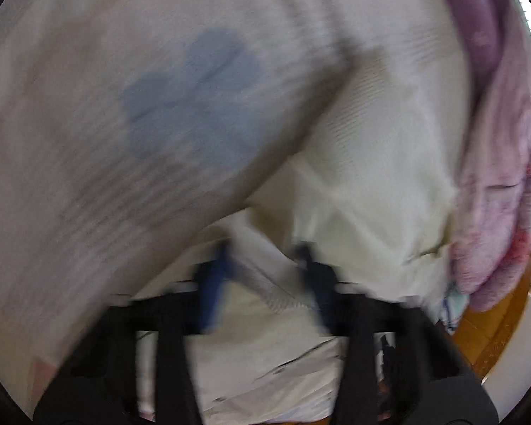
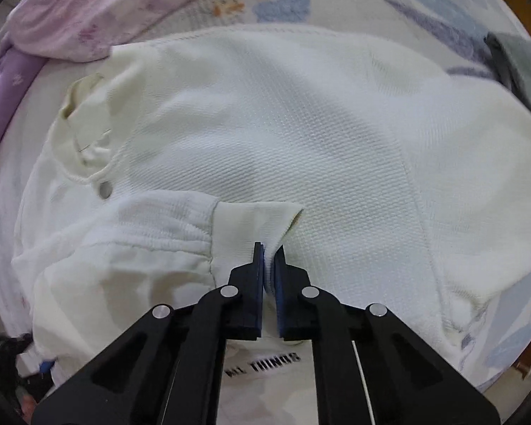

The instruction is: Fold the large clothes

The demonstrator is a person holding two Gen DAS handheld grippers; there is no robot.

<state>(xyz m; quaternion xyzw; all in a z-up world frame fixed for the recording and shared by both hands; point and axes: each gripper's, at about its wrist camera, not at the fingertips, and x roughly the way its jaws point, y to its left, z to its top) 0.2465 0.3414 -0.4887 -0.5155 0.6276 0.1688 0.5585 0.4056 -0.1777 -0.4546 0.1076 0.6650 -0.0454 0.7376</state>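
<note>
The cream waffle-knit sweater (image 2: 301, 134) lies spread on the patterned bed sheet (image 2: 424, 3); the right gripper (image 2: 269, 248) pinches its ribbed cuff (image 2: 255, 219); carry that sleeve across the chest, keeping it flat; the left gripper (image 1: 265, 248), blurred, seems parted over cloth.

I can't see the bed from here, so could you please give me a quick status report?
Right gripper shut on the sleeve cuff of the white sweater. Left gripper over bunched sweater, grip unclear. Purple blanket beside it, not blocking.

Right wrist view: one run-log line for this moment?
right gripper: shut on cuff | jacket: flat on bed | sleeve folded in
</note>
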